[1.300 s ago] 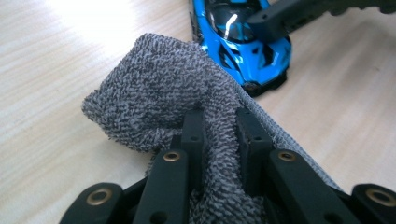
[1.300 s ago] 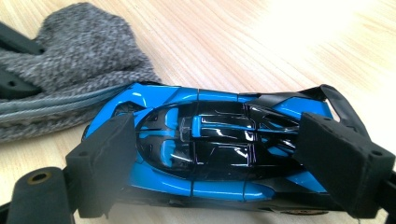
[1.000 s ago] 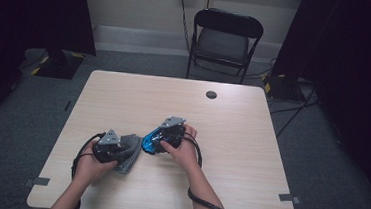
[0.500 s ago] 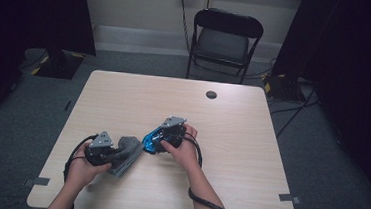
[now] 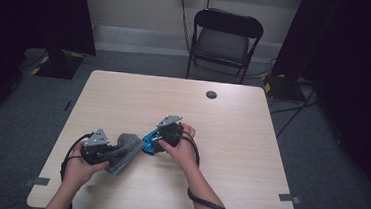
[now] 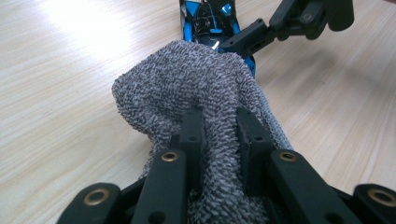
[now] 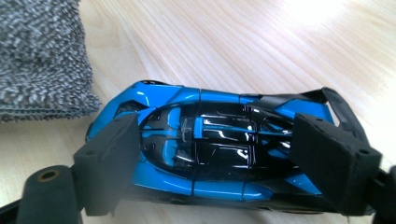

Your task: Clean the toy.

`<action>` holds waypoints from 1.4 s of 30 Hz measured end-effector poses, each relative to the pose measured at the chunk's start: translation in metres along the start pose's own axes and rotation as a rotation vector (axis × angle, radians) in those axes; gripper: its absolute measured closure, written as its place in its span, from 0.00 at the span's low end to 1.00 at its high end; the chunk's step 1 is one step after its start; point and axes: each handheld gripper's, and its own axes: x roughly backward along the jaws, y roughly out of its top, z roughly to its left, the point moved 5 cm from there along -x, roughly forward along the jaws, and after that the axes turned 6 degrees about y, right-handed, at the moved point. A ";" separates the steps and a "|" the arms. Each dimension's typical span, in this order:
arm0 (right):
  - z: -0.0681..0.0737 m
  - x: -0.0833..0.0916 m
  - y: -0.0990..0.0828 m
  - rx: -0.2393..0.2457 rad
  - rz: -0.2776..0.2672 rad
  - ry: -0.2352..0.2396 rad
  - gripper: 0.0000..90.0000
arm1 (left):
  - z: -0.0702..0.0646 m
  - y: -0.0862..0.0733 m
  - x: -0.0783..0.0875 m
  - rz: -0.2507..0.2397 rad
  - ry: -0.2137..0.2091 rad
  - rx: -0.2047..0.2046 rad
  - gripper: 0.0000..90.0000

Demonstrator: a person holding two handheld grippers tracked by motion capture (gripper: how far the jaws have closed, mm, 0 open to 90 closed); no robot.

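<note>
A grey terry cloth [image 5: 125, 150] lies bunched on the wooden table [image 5: 251, 140], with my left gripper [image 5: 114, 151] shut on its near end. In the left gripper view the two black jaws [image 6: 219, 135] pinch a fold of the cloth [image 6: 196, 84], and the blue toy car [image 6: 205, 18] sits just beyond it. My right gripper [image 5: 153, 143] holds the blue and black toy car [image 5: 148, 142] against the table. Its pads [image 7: 112, 154] press on the car [image 7: 210, 140] at nose and tail. These jaws have just been closing with the car between them. The cloth's edge [image 7: 37, 60] lies beside the car.
A small black round disc [image 5: 211, 94] sits near the table's far edge. A black folding chair [image 5: 226, 37] stands behind the table. Cables trail from both grippers over the near edge. Dark curtains hang at both sides.
My left hand has drawn the cloth a little to the left, away from the car. The right hand and the car have stayed in place.
</note>
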 end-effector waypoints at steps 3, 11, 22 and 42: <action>-0.003 0.006 0.002 -0.001 -0.022 0.000 0.18 | -0.001 0.000 0.001 0.002 0.004 -0.001 0.83; -0.002 0.029 -0.004 0.004 -0.058 0.015 0.18 | -0.006 0.007 0.005 -0.019 0.003 -0.007 0.83; -0.008 0.082 -0.044 -0.016 -0.050 0.019 0.18 | -0.039 0.025 -0.013 0.000 -0.049 -0.038 0.83; -0.039 0.154 -0.104 -0.121 -0.066 -0.050 0.19 | -0.122 0.081 -0.096 0.033 -0.112 -0.085 0.82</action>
